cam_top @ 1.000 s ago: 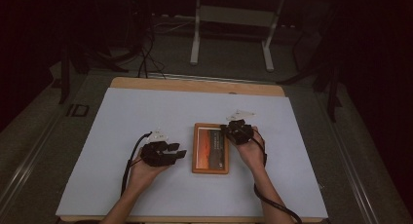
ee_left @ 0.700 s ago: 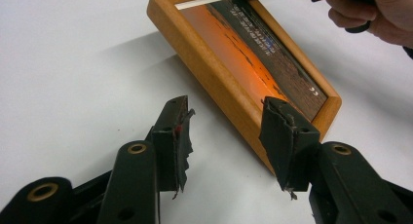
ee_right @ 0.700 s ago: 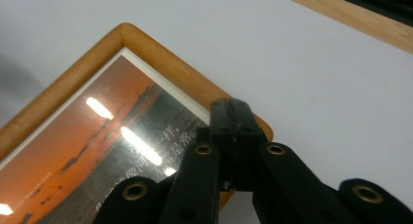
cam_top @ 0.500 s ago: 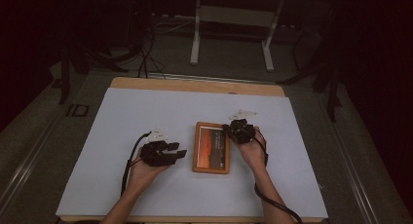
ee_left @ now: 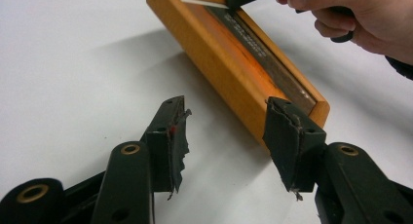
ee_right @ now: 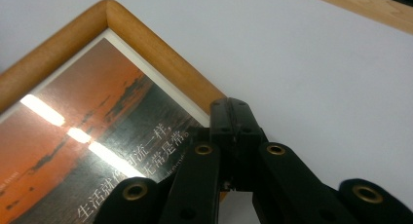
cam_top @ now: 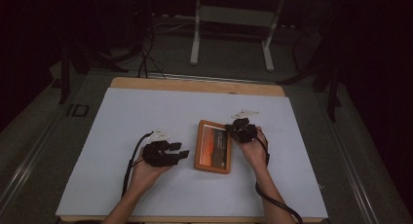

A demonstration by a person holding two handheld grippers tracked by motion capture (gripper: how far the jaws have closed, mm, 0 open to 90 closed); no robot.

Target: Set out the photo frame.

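White-covered tabletop (cam_top: 122,136) with a wooden edge showing along its far side; dark floor and a metal stand (cam_top: 234,19) beyond, at 12 o'clock.

Left claw (cam_top: 181,151): held in the person's left hand (cam_top: 146,173), lying low over the tabletop at about 9 o'clock from the picture frame (cam_top: 213,147). Jaws point toward the frame's near left side. They stand spread and have just been opening; nothing is between them. In the left gripper view the torn black pads (ee_left: 178,136) flank bare white surface, with the frame's wooden corner just beyond the right-hand pad, apart from it. A black cable trails back from the claw toward the person.

Picture frame: orange-brown wood, lying flat near the tabletop's middle, long side running from near to far. It holds an orange sunset print with a dark band carrying white characters.

Right claw (cam_top: 229,131): held in the person's right hand (cam_top: 253,148), at roughly 2 o'clock on the frame. Jaws pressed together, tips at the frame's right rail near the far corner. In the right gripper view the closed tips overlap that wooden rail (ee_right: 160,58) and the print's edge; whether they touch the frame or pinch anything I cannot tell.
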